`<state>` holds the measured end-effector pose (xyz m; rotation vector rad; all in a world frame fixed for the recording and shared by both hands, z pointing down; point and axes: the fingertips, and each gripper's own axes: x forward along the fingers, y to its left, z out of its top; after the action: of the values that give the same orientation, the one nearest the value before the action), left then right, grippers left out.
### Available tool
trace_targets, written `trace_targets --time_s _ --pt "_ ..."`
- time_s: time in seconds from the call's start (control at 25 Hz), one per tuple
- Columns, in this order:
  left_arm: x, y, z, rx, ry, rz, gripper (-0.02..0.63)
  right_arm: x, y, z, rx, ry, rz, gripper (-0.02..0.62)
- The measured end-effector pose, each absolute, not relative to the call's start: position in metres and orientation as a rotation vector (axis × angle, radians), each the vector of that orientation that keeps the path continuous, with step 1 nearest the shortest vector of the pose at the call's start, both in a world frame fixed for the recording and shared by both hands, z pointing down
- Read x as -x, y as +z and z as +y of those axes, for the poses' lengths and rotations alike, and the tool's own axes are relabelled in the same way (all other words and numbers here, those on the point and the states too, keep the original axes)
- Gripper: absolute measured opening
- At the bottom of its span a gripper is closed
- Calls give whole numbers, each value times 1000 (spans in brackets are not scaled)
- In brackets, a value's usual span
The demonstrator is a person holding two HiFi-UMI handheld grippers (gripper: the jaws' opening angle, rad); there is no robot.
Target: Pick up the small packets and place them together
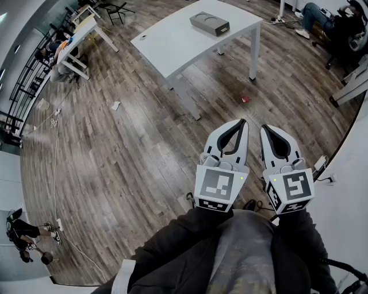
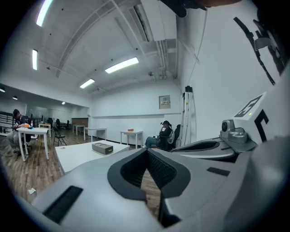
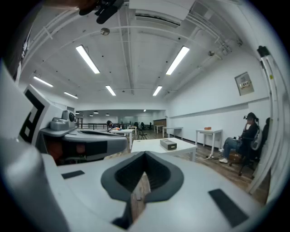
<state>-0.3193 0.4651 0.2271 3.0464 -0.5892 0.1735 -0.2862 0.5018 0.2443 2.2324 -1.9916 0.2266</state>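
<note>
Left tongs (image 1: 243,122) and right tongs (image 1: 265,128) are pressed together, empty, above the wooden floor (image 1: 144,143).

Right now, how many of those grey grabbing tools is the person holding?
2. The left tool and the right tool are held side by side above the wooden floor, both shut and empty.

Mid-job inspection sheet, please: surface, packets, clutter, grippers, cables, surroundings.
Surface: white table, ahead of the grippers, on a wood floor.
Job's things: no packets seen; grey box on the table.
Clutter: small red item and white scrap on the floor.
Grippers: left gripper and right gripper both shut, empty, side by side.
Cables: thin cable trailing over the floor at left.
Surroundings: seated person; another table.
</note>
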Motion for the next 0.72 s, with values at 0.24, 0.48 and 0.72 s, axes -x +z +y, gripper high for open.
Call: trace_targets --time_s 0.24,0.48,0.72 --pt "321 232 432 -3042 174 -574 3 291 249 467 -2219 229 -1996 5" --pt "324 238 412 -3030 176 -574 3 296 254 448 -2209 239 -2005 5" --pt "317 242 403 -3026 186 -567 3 285 248 442 -2269 214 -2013 5"
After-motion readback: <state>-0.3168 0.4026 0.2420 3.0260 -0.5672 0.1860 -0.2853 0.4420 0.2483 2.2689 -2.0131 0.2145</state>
